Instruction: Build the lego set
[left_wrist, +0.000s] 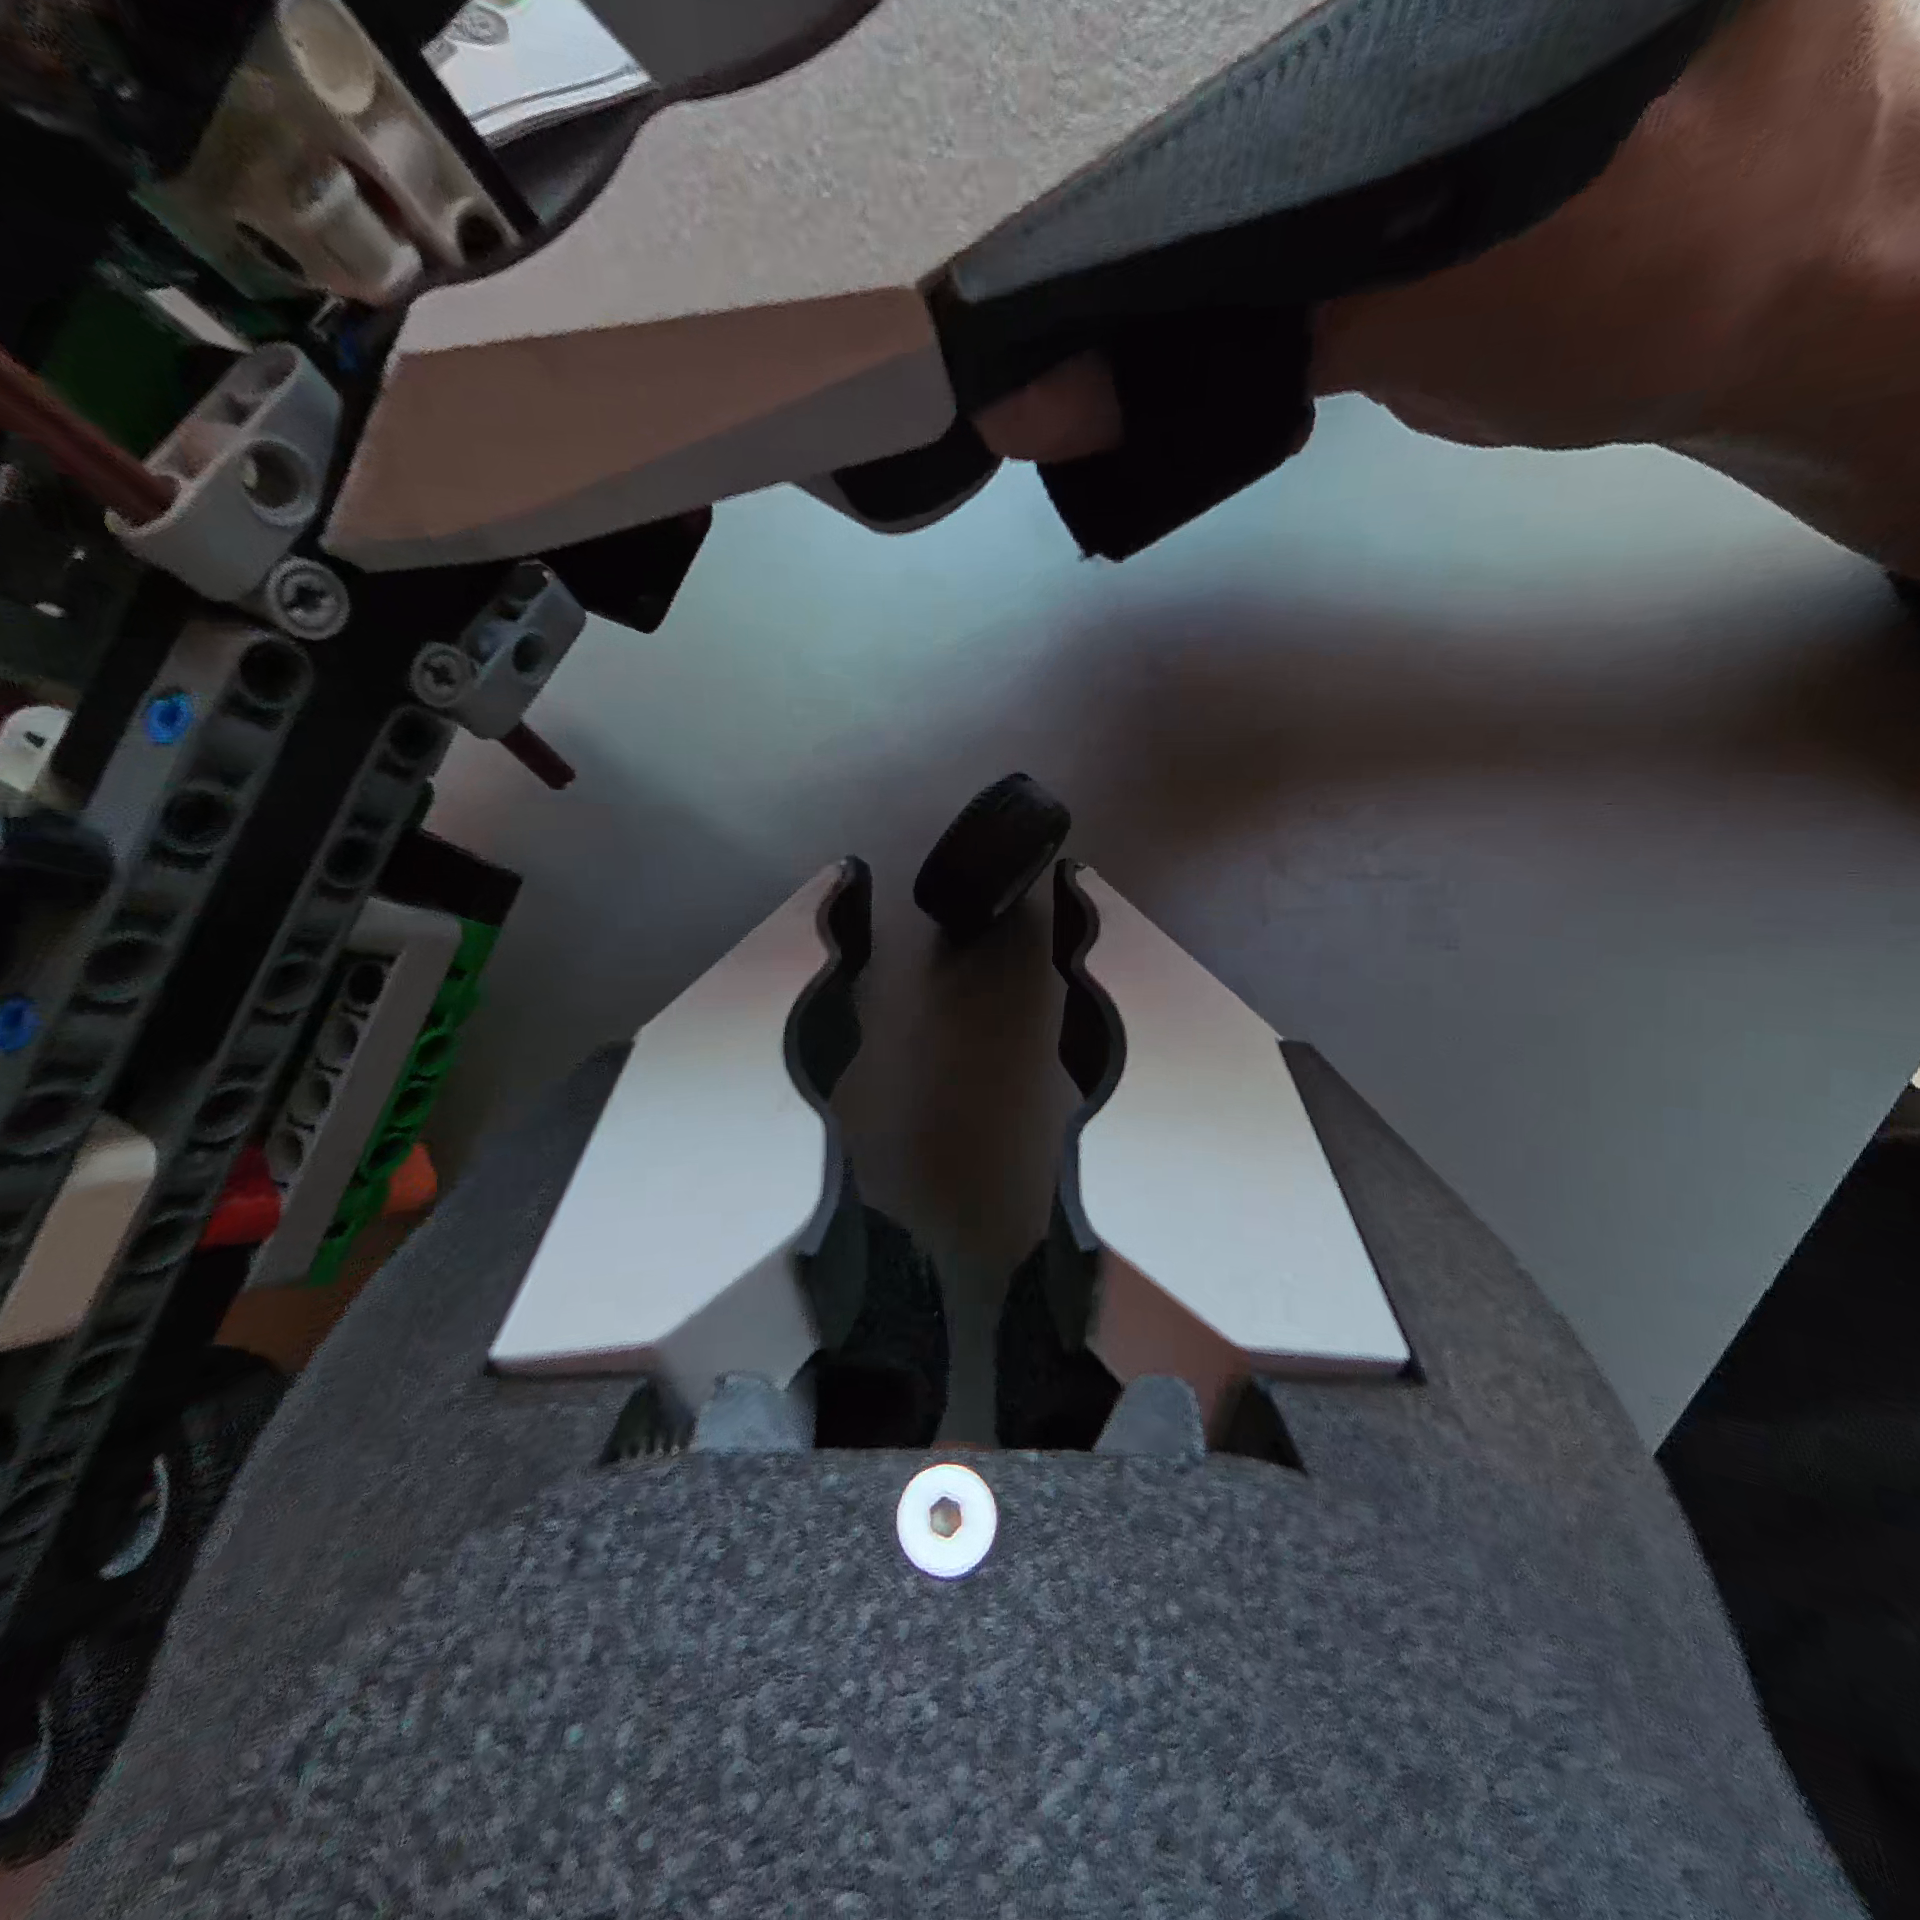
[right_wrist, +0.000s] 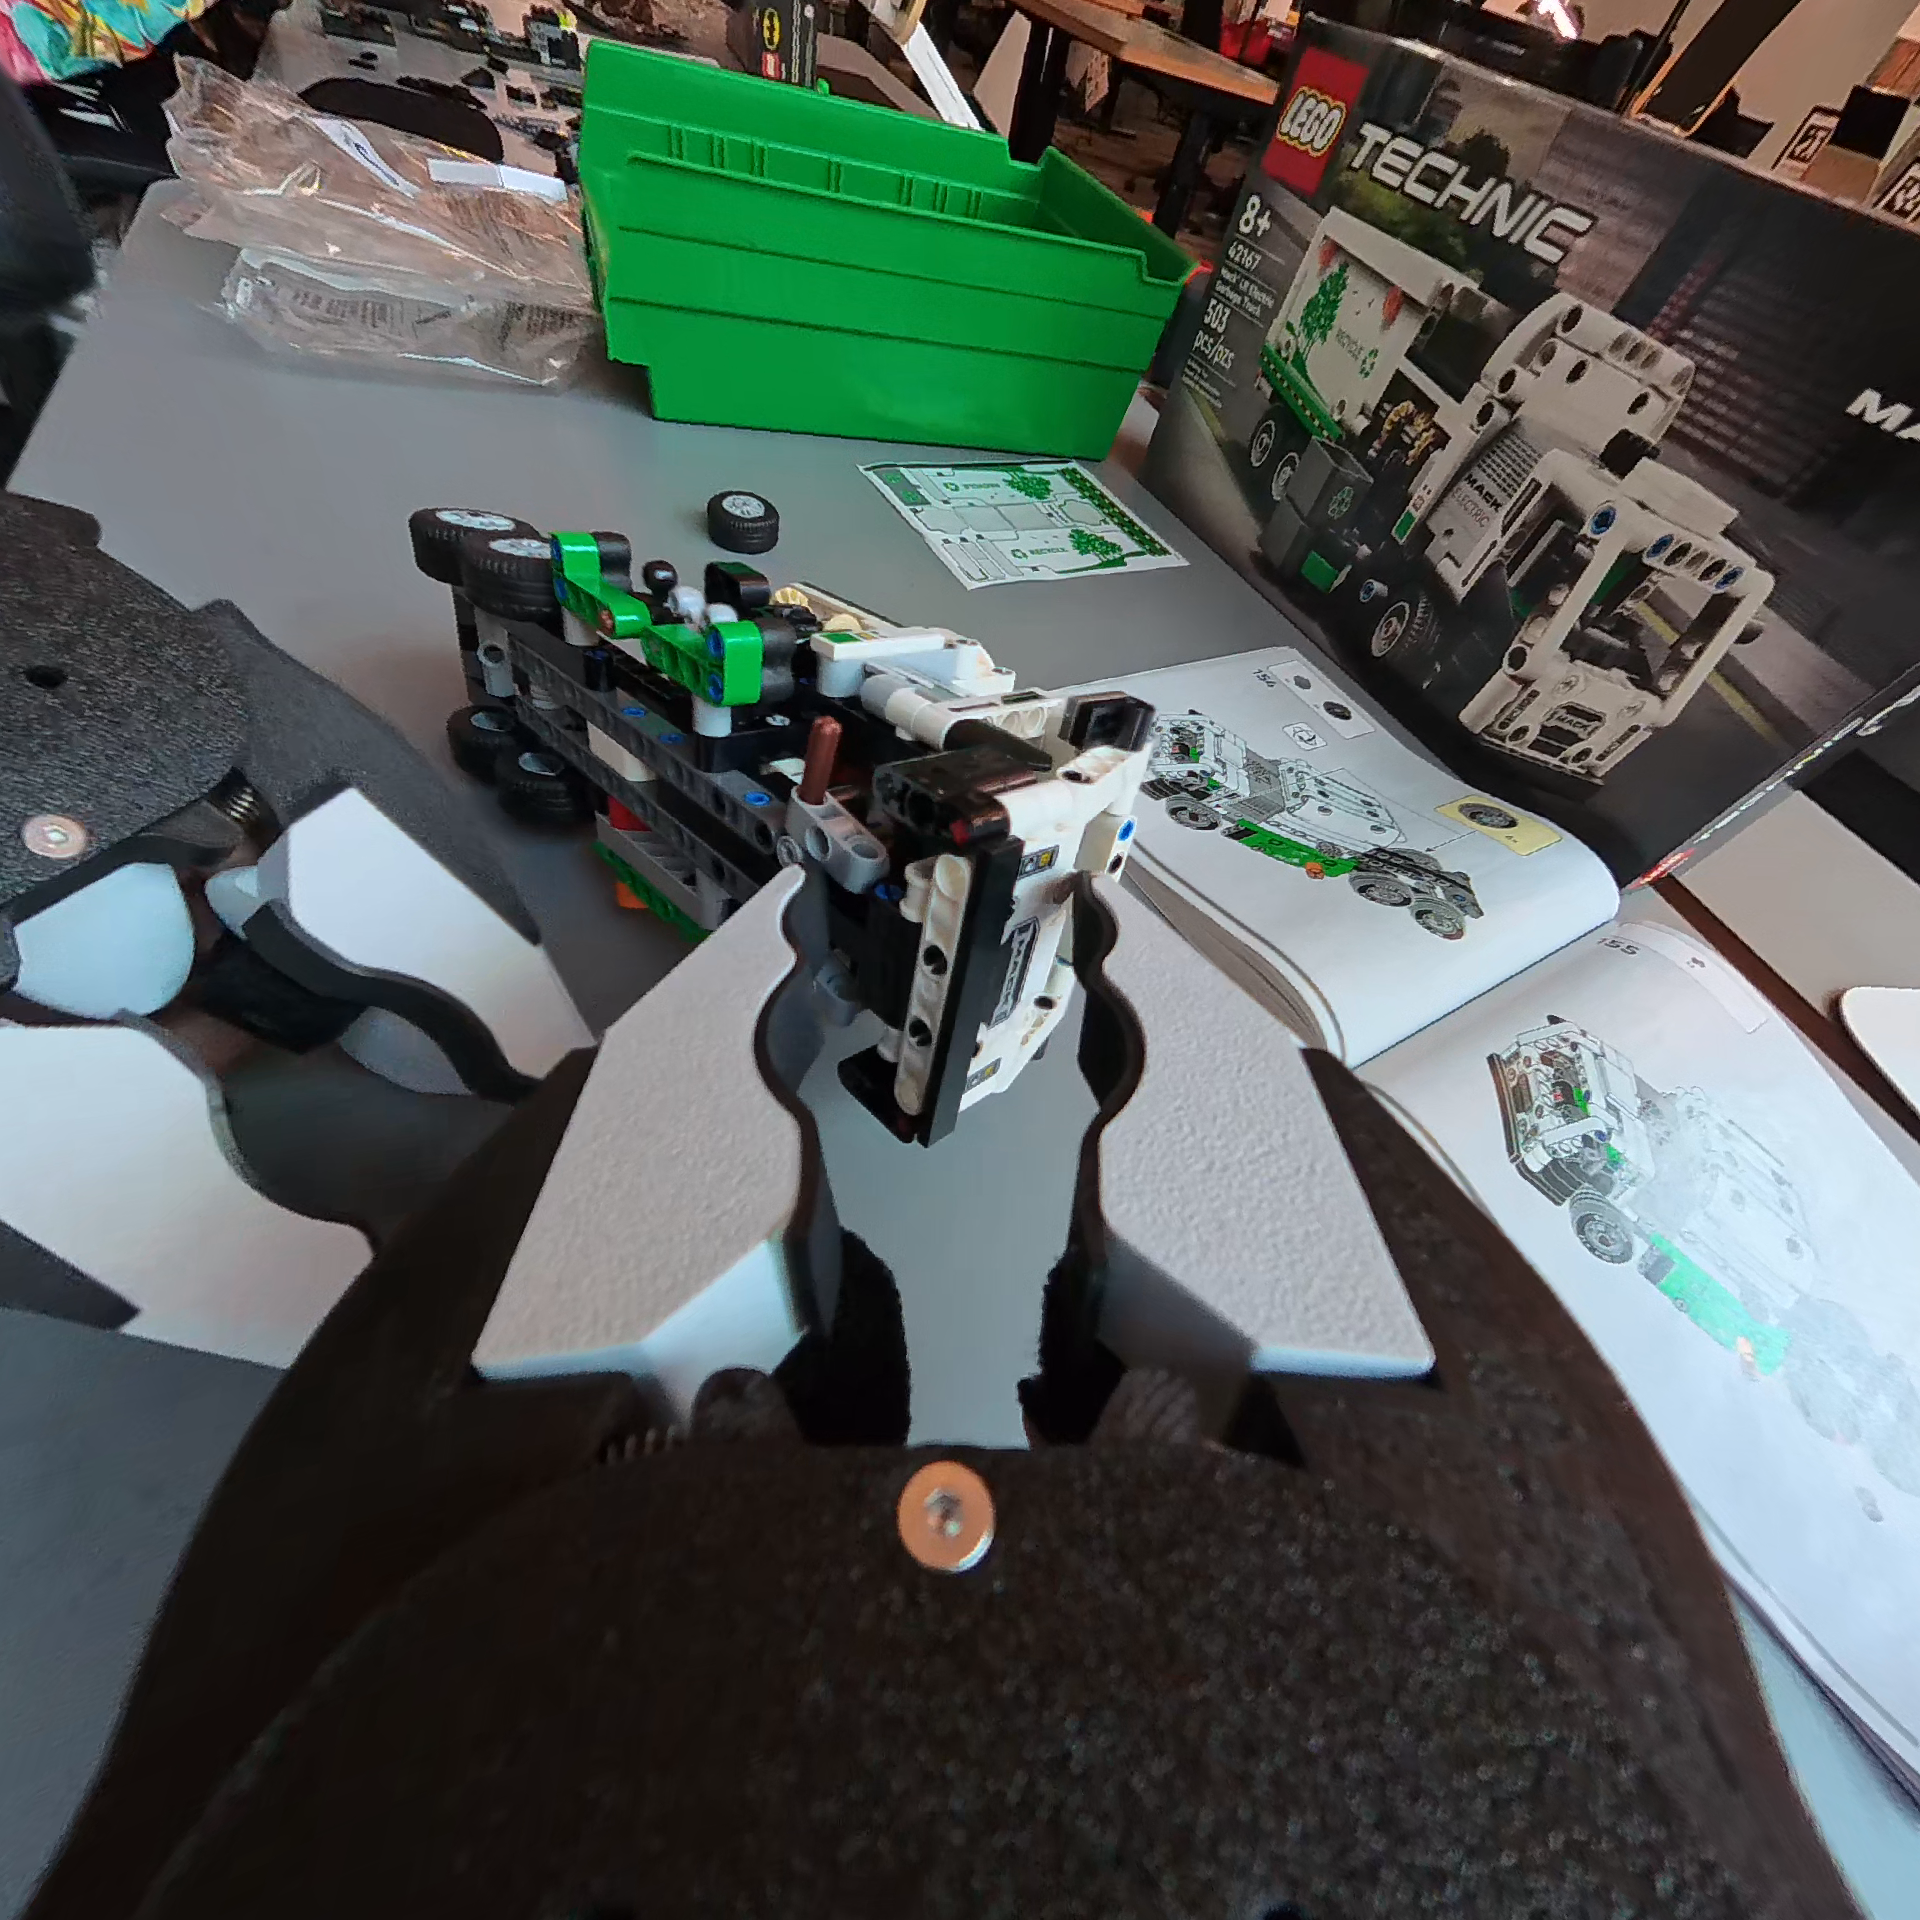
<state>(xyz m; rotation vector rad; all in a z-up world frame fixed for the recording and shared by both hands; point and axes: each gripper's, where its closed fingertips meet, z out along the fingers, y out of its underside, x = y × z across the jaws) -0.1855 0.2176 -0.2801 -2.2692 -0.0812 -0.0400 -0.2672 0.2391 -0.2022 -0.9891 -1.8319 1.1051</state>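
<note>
Right tool (right_wrist: 940, 904) is clamped on the cab end of the lego truck (right_wrist: 748, 717), its fingers bearing on either side of the white and black cab, so the model is held tipped on its side with the chassis running away from the tool to the upper left. Left tool (left_wrist: 961, 883) stands narrowly parted and empty, with a loose black wheel (left_wrist: 992, 857) lying on the grey surface (left_wrist: 1455, 831) just ahead of its tips. Judged step: wheel fitting, model steadied for it. The next move calls for the left tool to close on that wheel squarely and carry it to a bare axle. Truck condition: black beam frame, green fenders, wheels fitted at the far end; a second loose wheel (right_wrist: 743, 520) lies beyond it. Open instruction booklet (right_wrist: 1382, 831) lies right of the right tool.
</note>
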